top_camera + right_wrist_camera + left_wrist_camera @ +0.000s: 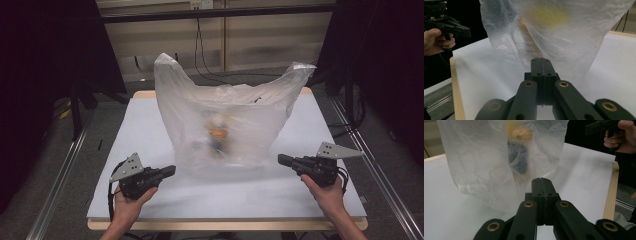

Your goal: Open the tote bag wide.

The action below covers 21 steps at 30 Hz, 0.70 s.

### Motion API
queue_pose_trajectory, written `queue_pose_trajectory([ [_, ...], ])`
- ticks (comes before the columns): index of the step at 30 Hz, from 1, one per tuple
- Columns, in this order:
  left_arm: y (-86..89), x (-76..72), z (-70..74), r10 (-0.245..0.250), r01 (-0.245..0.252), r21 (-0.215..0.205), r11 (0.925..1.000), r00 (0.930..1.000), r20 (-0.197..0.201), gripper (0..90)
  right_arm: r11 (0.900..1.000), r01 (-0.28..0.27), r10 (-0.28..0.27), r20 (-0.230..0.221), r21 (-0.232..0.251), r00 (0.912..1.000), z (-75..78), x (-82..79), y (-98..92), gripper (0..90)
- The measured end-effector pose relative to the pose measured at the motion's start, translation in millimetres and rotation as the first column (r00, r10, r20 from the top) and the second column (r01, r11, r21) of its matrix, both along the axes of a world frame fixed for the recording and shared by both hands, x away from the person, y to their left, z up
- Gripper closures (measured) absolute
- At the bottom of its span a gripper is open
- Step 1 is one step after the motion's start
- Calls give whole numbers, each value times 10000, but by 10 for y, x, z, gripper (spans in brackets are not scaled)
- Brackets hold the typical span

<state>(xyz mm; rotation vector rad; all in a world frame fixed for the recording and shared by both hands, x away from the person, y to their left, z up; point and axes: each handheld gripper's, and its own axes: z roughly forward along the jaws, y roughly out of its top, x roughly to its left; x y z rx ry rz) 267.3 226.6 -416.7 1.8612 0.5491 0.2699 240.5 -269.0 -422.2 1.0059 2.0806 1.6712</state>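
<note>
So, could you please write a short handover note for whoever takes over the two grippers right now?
Left gripper: jaws shut, empty, just short of the plastic bag's lower left side, not touching it.
Right gripper: jaws shut, empty, just off the bag's lower right side.
The translucent bag stands upright mid-table, handles up, mouth open. Blurred items, orange and dark, sit inside; what they are cannot be told.
Done: items are in the bag.
Left, probably: open the jaws, take the two handles and gather or lift the bag.
</note>
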Motion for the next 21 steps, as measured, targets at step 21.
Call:
queue_pose_trajectory([
  [21, -194, 299, 265, -280, 298, -649, 9974, 9992, 283, 900, 9980, -464, 443, 485, 424, 9978, 475, 245, 211, 900],
])
